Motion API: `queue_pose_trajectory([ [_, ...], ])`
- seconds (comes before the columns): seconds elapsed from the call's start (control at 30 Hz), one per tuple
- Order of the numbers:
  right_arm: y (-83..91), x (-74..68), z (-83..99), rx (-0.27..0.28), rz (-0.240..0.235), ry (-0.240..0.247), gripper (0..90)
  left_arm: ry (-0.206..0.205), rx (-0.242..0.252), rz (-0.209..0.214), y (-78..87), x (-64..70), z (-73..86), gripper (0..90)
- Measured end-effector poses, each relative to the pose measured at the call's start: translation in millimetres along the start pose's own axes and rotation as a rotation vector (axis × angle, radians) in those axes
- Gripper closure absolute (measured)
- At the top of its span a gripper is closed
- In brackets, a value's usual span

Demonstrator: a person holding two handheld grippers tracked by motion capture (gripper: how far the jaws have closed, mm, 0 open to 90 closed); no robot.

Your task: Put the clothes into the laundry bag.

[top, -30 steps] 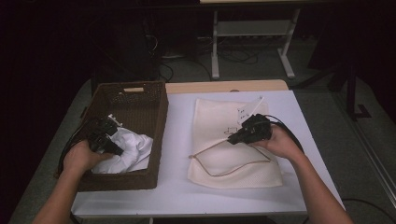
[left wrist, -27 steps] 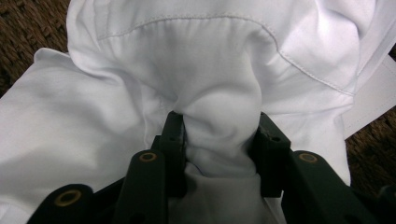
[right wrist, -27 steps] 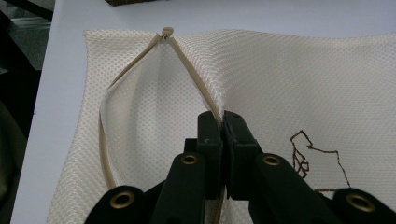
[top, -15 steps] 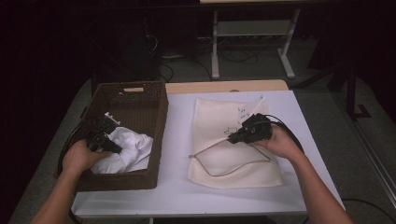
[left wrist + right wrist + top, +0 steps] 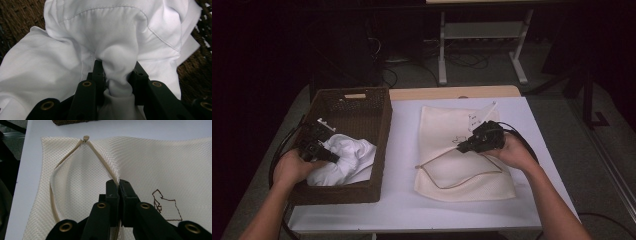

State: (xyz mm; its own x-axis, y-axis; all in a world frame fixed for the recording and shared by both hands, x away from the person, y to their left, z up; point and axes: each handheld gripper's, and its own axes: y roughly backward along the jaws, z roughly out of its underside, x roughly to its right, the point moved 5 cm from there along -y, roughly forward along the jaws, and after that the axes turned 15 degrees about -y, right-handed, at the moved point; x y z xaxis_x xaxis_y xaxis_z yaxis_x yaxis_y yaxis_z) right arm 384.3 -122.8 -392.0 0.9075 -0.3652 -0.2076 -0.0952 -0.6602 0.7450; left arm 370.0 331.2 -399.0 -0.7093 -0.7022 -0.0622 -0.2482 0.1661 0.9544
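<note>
A crumpled white shirt [image 5: 344, 157] lies in a brown wicker basket [image 5: 377, 135] at the table's left. My left gripper [image 5: 329, 156] is shut on a bunched fold of the shirt [image 5: 117, 62], seen close between its jaws [image 5: 117, 82]. A cream mesh laundry bag [image 5: 462, 170] lies flat at the table's middle right, its zipper open in a wide loop. My right gripper [image 5: 462, 146] is shut on the upper zipper edge of the bag [image 5: 105, 167], [image 5: 118, 186], holding the mouth up. A small brown outline drawing [image 5: 166, 205] marks the mesh.
The white table [image 5: 402, 150] ends at a wooden strip [image 5: 452, 92] at the back. A white tag [image 5: 484, 112] lies at the bag's far corner. Cables trail from both grippers. Beyond the table stand a dark floor and a metal stand [image 5: 482, 35].
My left gripper has shifted slightly back and down in the basket, still holding the shirt. The right gripper and bag have stayed in place.
</note>
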Motion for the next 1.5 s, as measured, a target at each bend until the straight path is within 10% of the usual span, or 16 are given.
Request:
queue_pose_trajectory([
  [0.77,8.5,5.3,-1.5,0.037,-0.004,-0.035,86.9,0.078,0.281,0.109,68.3,-4.1,3.4,71.4],
  [1.5,19.1,10.2,-11.9,0.061,0.012,-0.052,87.1,-0.01,0.428,0.159,133.2,20.8,-23.4,71.2],
])
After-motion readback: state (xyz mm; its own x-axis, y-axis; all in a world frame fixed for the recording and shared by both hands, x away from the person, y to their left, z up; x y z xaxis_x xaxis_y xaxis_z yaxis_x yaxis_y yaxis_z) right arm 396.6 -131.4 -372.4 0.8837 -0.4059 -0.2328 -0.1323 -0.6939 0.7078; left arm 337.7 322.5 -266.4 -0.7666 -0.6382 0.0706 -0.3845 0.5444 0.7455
